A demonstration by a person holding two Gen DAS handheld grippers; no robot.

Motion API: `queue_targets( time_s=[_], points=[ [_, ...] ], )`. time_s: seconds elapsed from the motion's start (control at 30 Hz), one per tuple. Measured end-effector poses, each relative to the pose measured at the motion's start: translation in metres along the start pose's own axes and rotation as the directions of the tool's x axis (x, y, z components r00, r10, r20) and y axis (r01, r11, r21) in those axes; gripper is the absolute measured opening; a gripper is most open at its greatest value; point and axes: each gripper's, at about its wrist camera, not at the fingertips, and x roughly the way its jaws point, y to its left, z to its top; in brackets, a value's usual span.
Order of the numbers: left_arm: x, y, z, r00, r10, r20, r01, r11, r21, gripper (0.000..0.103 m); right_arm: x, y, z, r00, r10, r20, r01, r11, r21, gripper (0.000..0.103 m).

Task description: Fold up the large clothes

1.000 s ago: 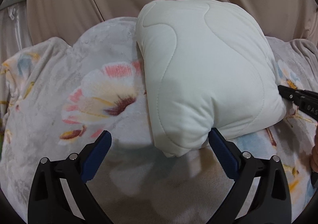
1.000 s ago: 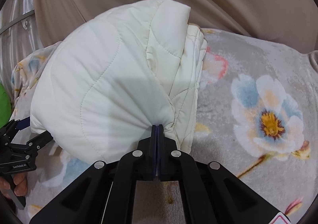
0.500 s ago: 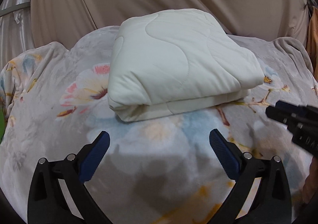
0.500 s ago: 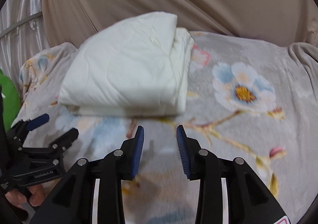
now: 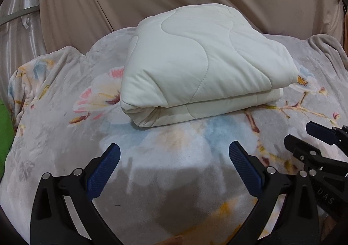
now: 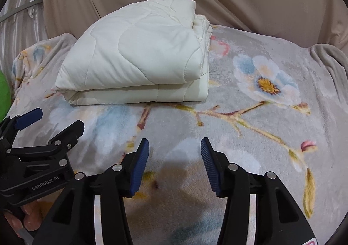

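The folded white quilted coat (image 6: pixel 139 58) lies far and left of my right gripper (image 6: pixel 175 164), whose jaws have just been opening, with nothing between them.

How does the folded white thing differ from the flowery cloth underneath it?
The quilted garment is plain cream white; the blanket is grey with printed flowers. The garment is puffy, stitched in wavy lines and folded into a thick bundle; the blanket looks fleecy and lies spread out flat. The garment covers only a small part of the blanket. Both are soft fabric, and neither gripper touches them.
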Motion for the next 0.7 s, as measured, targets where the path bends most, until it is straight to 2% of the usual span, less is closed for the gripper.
queue_targets(
  time_s=[0.23,0.7],
  points=[
    [0.0058,-0.0004,-0.0026,0.999,0.0,-0.033,0.0,1.0,-0.024,0.098,0.0061,0.0014,-0.0003,1.0,-0.01,-0.029,0.01,1.0,0.001,0.053],
    [0.0022,-0.0048,-0.0031,0.999,0.036,-0.024,-0.036,0.999,-0.035,0.098,0.0072,0.005,-0.0014,0.997,-0.07,-0.031,0.071,0.997,0.012,0.053]
  ],
)
